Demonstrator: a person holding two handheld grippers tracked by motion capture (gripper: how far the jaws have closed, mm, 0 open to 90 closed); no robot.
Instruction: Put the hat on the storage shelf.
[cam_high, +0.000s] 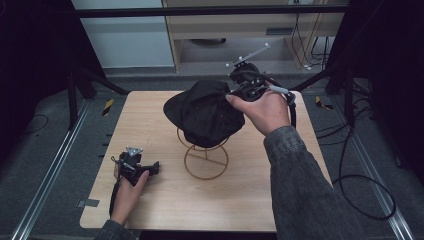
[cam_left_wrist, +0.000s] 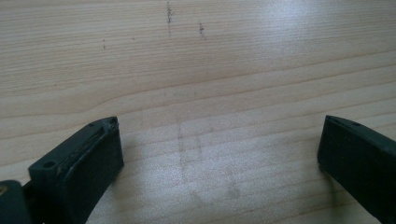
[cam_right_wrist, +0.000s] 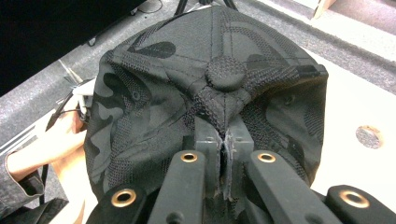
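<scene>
Wood-grain table (cam_high: 150, 125), woven camo cap (cam_high: 207, 112).

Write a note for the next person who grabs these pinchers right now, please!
Right gripper: shut, pinching the fabric of the black camo cap near its top button.
Left gripper: jaws open, nothing between them, held low over the bare wooden table at its near left part.
Cap: draped over the top of the gold wire stand in the middle of the table, brim pointing left in the high view.
Done: cap gripped by the right gripper.
Left: whether the cap is going on or coming off cannot be told from here, so check how it sits before you let go or lift.
</scene>
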